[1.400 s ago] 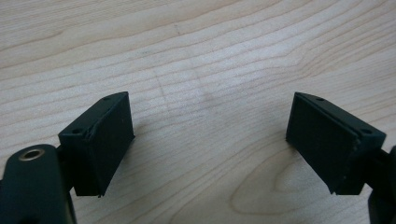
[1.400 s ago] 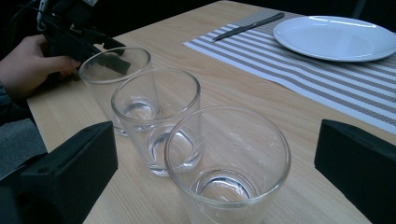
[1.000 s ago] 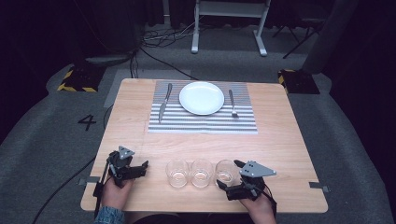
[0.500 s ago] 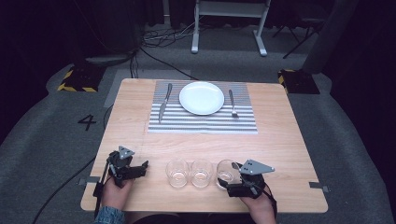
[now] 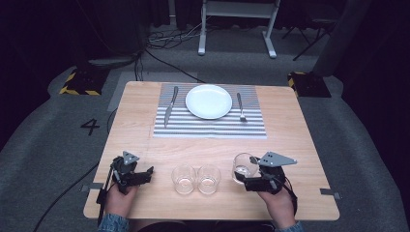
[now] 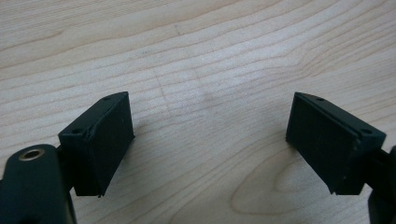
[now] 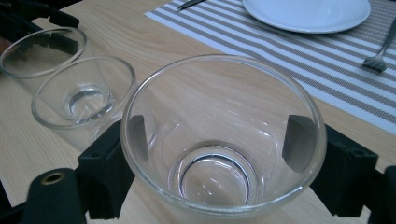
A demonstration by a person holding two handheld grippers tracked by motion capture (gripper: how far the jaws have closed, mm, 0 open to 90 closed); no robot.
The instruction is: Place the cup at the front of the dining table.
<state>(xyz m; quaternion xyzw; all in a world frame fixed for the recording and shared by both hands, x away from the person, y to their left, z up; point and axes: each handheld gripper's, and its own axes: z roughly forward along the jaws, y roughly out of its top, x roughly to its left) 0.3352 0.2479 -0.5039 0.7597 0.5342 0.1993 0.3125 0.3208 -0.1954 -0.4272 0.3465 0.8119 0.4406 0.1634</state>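
Three clear drinking glasses are at the near side of the wooden table. My right gripper is shut on the rightmost glass, holding it slightly off the table. In the right gripper view the pads press on both sides of this glass, with the other two glasses beyond it. Those stand side by side on the table: the middle glass and the left glass. My left gripper rests at the near left, open and empty; its jaws are wide over bare wood.
A striped placemat lies at the far middle with a white plate, a knife on its left and a fork on its right. Bare wood lies between the mat and the glasses. Dark floor surrounds the table.
My right gripper moved onto the rightmost glass, shut on it and raised it a little. The left gripper and the other two glasses stayed put.
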